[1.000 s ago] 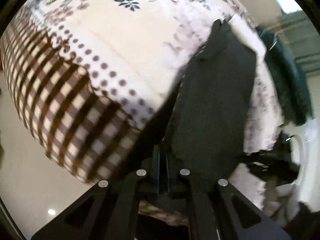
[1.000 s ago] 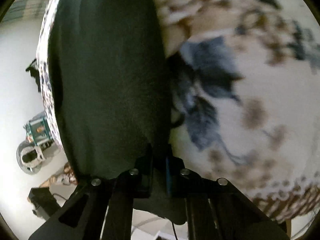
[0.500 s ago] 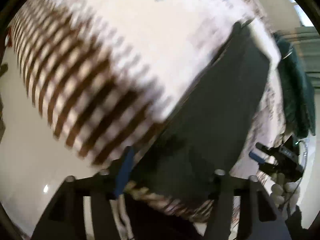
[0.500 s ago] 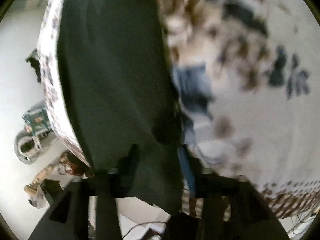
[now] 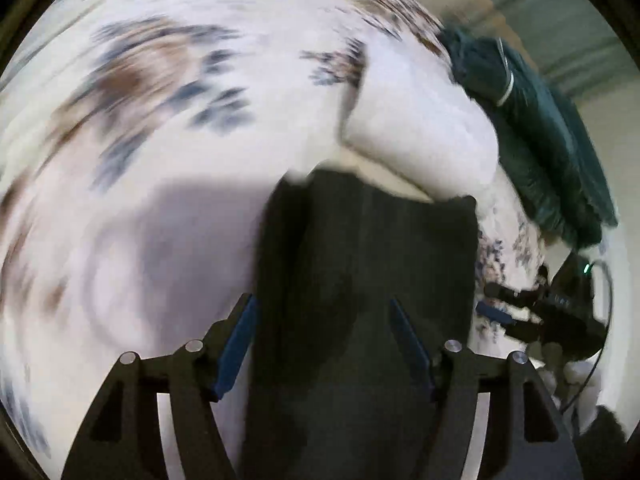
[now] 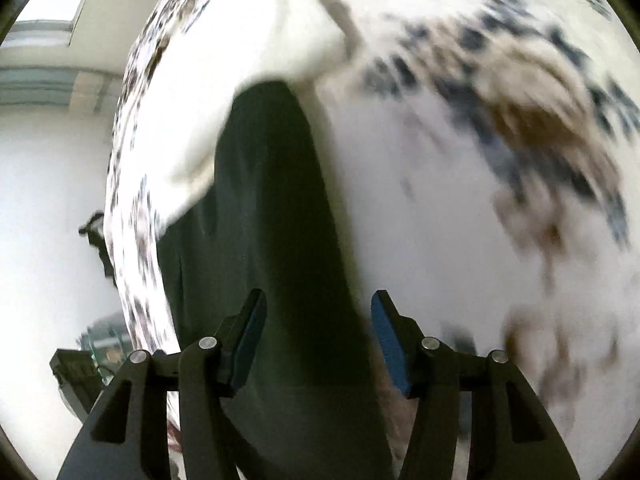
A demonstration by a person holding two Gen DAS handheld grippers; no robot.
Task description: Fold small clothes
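Left gripper: the black two-finger left gripper [image 5: 324, 344] with blue pads is filling the bottom of the left wrist view; its jaws are opening, standing spread, pads not pressing anything.
Right gripper: the black right gripper [image 6: 318, 340] with blue pads is sitting at the bottom of the right wrist view; its jaws are opening, released too. It is also showing at the right edge of the left view.
Dark garment: the dark folded cloth garment [image 5: 368, 280] is lying flat on the floral-printed white tablecloth [image 5: 160, 140], running from the lower centre upward between each gripper's fingers.
White cloth: a folded white fabric piece [image 5: 420, 140] is lying just above the garment's far end, touching it.
Green cloth: a dark green bundle [image 5: 552, 140] is resting at the upper right, at the tablecloth's edge.
Sharpness: both views are blurring heavily.
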